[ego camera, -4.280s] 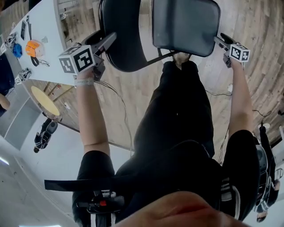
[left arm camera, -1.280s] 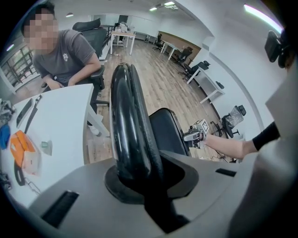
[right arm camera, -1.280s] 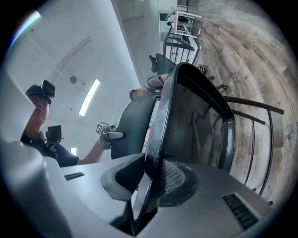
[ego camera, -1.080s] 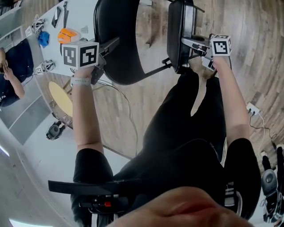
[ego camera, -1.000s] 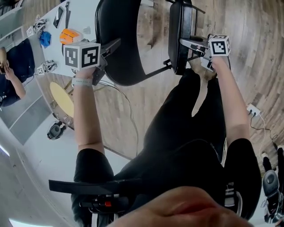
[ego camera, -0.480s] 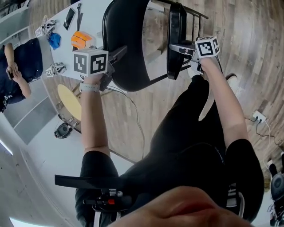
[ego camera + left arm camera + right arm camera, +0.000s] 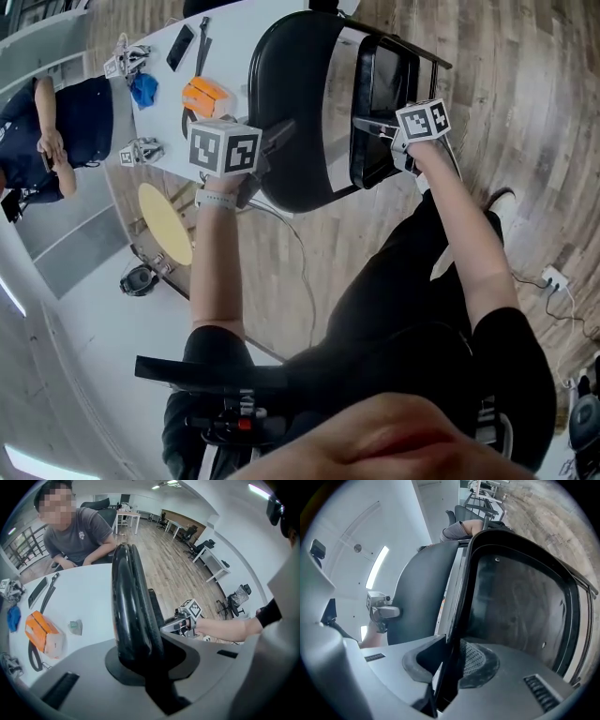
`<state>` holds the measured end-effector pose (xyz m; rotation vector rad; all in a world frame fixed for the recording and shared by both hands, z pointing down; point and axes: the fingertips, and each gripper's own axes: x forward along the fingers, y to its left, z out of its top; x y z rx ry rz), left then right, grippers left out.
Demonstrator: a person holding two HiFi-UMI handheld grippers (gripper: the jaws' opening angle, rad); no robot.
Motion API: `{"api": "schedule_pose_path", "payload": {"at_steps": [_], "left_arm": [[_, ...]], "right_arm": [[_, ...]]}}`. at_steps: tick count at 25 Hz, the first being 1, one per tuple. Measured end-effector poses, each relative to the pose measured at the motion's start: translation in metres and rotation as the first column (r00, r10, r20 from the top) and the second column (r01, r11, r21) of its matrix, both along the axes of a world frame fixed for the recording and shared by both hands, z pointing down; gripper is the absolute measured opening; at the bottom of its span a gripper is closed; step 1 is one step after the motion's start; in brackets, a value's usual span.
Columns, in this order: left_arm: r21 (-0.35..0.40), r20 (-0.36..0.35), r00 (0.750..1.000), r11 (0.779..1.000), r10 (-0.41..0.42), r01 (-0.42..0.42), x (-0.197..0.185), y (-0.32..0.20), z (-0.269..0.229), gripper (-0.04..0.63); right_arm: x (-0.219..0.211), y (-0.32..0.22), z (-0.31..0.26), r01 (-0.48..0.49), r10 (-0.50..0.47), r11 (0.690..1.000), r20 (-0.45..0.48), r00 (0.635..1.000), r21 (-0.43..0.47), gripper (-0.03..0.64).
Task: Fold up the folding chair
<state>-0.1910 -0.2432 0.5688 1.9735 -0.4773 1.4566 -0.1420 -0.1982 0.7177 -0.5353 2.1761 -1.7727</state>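
The black folding chair stands on the wooden floor, its rounded backrest [image 7: 291,103] near the white table and its seat [image 7: 382,108] tipped up on edge close beside it. My left gripper [image 7: 272,138] is shut on the backrest's rim [image 7: 131,616], which fills the gap between its jaws. My right gripper [image 7: 372,126] is shut on the seat's front edge [image 7: 457,634]. In the right gripper view the seat's underside [image 7: 520,606] faces me, with the backrest [image 7: 424,592] just left of it. Each gripper shows in the other's view, the right gripper [image 7: 183,620] and the left gripper [image 7: 383,612].
A white table [image 7: 234,42] behind the chair carries an orange object [image 7: 204,96], a blue item [image 7: 143,89] and tools. A person [image 7: 77,529] sits at it. A yellow round disc [image 7: 165,222] and a power strip [image 7: 553,277] lie on the floor.
The seat has swung up from flat to edge-on and closed in on the backrest. My right gripper moved left with it; my left gripper shifted a little with the backrest.
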Motion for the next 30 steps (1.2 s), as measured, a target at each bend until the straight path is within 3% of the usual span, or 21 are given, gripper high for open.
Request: {"api": "schedule_pose_path", "payload": {"at_steps": [1, 16, 20, 26, 30], "left_arm": [[0.002, 0.002, 1.0, 1.0, 0.002, -0.002, -0.002, -0.001, 0.0, 0.06], [-0.023, -0.013, 0.997, 0.997, -0.079, 0.079, -0.043, -0.028, 0.016, 0.058], [-0.024, -0.02, 0.998, 0.998, -0.065, 0.065, -0.043, -0.029, 0.016, 0.058], [0.013, -0.072, 0.994, 0.996, -0.083, 0.084, -0.04, -0.031, 0.015, 0.085], [0.106, -0.145, 0.976, 0.978, -0.163, 0.179, -0.048, -0.047, -0.008, 0.167]], "right_arm": [[-0.005, -0.004, -0.001, -0.003, 0.003, 1.0, 0.009, 1.0, -0.003, 0.047], [-0.047, -0.028, 0.012, -0.015, 0.014, 0.999, -0.022, 1.0, -0.034, 0.048], [-0.046, -0.029, 0.013, -0.01, 0.01, 0.999, -0.019, 1.0, -0.032, 0.048], [-0.048, -0.028, 0.012, 0.007, -0.008, 1.0, -0.066, 0.998, -0.005, 0.048], [-0.032, -0.027, 0.014, -0.022, 0.02, 1.0, -0.117, 0.993, -0.018, 0.081]]}}
